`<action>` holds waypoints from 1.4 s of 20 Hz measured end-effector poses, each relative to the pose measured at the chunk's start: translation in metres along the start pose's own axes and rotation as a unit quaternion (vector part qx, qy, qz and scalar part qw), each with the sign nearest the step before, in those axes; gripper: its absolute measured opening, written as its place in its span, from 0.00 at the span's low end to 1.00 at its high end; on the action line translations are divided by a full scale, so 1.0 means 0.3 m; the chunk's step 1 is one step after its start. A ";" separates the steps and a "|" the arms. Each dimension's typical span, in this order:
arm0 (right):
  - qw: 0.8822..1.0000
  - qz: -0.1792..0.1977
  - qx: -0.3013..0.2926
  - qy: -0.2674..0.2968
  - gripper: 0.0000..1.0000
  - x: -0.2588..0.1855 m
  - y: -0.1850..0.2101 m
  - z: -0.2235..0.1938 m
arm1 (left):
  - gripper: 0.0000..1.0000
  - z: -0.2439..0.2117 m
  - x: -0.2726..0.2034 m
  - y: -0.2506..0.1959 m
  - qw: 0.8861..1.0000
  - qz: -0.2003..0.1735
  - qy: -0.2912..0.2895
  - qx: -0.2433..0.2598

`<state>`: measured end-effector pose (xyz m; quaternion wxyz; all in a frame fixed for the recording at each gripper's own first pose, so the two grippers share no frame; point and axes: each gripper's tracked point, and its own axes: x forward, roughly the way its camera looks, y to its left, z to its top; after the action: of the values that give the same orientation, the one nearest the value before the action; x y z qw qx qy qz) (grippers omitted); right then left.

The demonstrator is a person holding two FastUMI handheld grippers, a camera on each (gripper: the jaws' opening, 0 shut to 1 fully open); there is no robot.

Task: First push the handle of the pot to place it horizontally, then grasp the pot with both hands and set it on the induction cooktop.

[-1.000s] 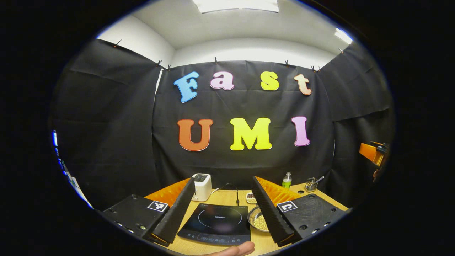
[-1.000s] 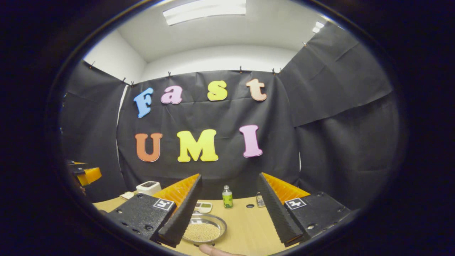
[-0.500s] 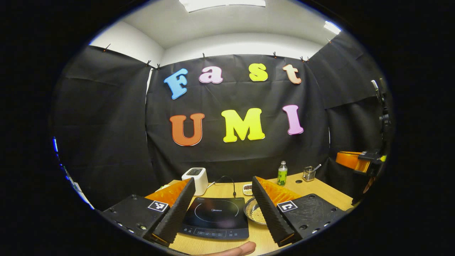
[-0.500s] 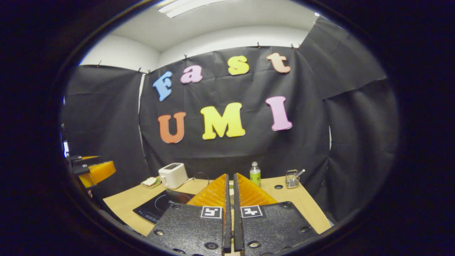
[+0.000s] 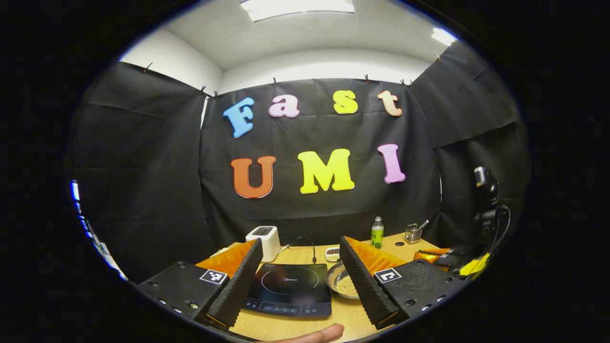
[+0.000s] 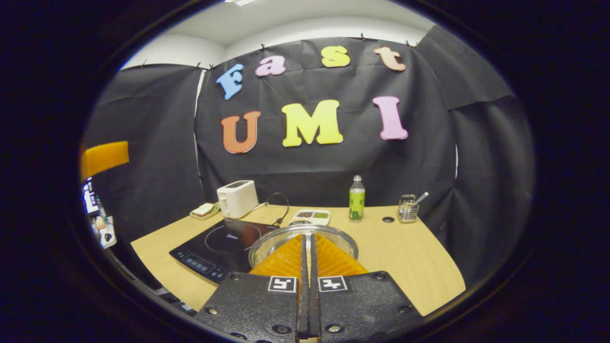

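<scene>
The pot [image 6: 276, 240] is a shallow steel pan holding small pale beads, standing on the wooden table [image 6: 405, 252] just right of the black induction cooktop [image 6: 214, 243]. My right gripper [image 6: 309, 236] is shut with nothing between its fingers; its tips hang over the pot's near rim and hide part of it. I cannot see the pot's handle. In the left gripper view, the pot [image 5: 340, 284] lies beside the cooktop [image 5: 286, 288]. My left gripper [image 5: 300, 242] is open above the cooktop's near side. The right gripper [image 5: 431, 253] shows low at the right.
Along the table's back stand a white toaster [image 6: 237, 197], a small tray [image 6: 310, 216], a green bottle [image 6: 356, 197] and a wire holder [image 6: 407, 208]. A cord [image 6: 279, 205] runs from the cooktop. A fingertip [image 5: 314, 334] shows at the bottom edge.
My right gripper went from open to shut, then dropped down and forward to the pot's near rim. The left gripper stayed open, shifting only slightly.
</scene>
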<state>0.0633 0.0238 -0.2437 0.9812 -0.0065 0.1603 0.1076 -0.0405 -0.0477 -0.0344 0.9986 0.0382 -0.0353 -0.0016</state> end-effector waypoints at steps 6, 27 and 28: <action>0.996 0.038 0.005 0.080 0.04 0.075 0.087 -0.276 | 0.96 0.042 -0.004 0.042 0.999 0.008 -0.016 -0.030; 0.984 0.078 0.008 0.160 0.04 0.135 0.079 -0.494 | 0.95 0.082 0.064 -0.014 0.999 -0.001 -0.008 -0.038; 0.984 0.078 0.009 0.161 0.04 0.135 0.064 -0.491 | 0.95 0.081 0.083 -0.019 0.999 0.001 -0.008 -0.033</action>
<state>0.0507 0.0442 -0.3959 0.9310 -0.0025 0.3176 0.1799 -0.0175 -0.0553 -0.0088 0.9991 0.0047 -0.0428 -0.0024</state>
